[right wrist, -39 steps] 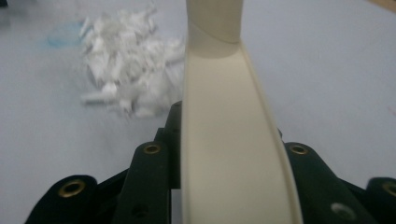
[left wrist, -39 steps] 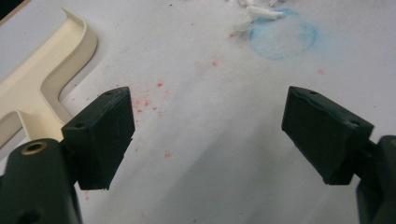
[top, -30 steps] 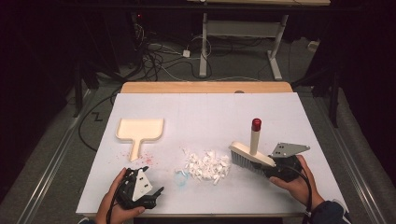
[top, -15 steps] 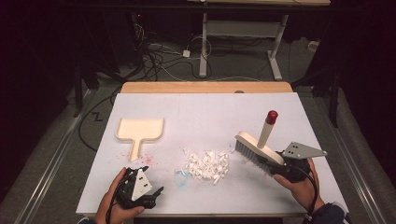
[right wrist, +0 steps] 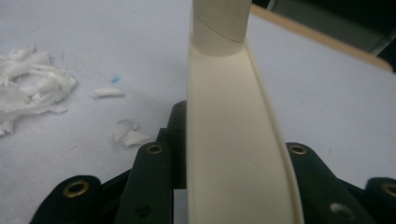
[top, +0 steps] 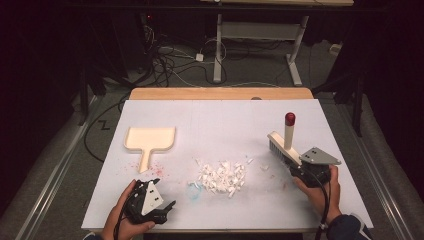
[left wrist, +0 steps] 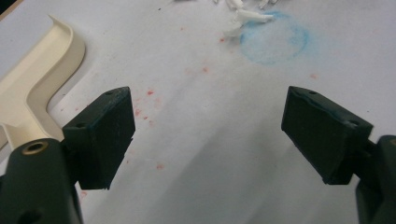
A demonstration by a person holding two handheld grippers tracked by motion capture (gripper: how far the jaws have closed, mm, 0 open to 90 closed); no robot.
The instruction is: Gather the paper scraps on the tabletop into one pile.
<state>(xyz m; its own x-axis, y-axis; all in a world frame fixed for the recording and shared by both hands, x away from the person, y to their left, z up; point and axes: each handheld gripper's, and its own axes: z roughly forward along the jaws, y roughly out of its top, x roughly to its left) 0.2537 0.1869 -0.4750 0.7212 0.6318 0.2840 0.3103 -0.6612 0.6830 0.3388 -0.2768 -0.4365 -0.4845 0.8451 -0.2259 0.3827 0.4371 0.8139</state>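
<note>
- Nearest on the left of the desk (top: 320, 210), the left tool (top: 159, 209) is held low with its jaws spread wide and nothing between them; only bare, speckled surface lies ahead of it.
- Near on the right, the right tool (top: 299, 167) is clamped on the cream brush (top: 283, 150), gripped across the flat back, with the red-tipped handle standing up beyond it.
- The brush is judged light and stiff, its plastic smooth and likely to twist in the grip; a hold across the back close to the handle base is judged steadiest.
- Between the tools, slightly farther, the pile of white scraps (top: 222, 176) is judged very light, loose and easily scattered.
- Farther left, the cream dustpan (top: 149, 140) lies flat, handle pointing near; it is judged light and rigid, best taken by that handle.
</note>
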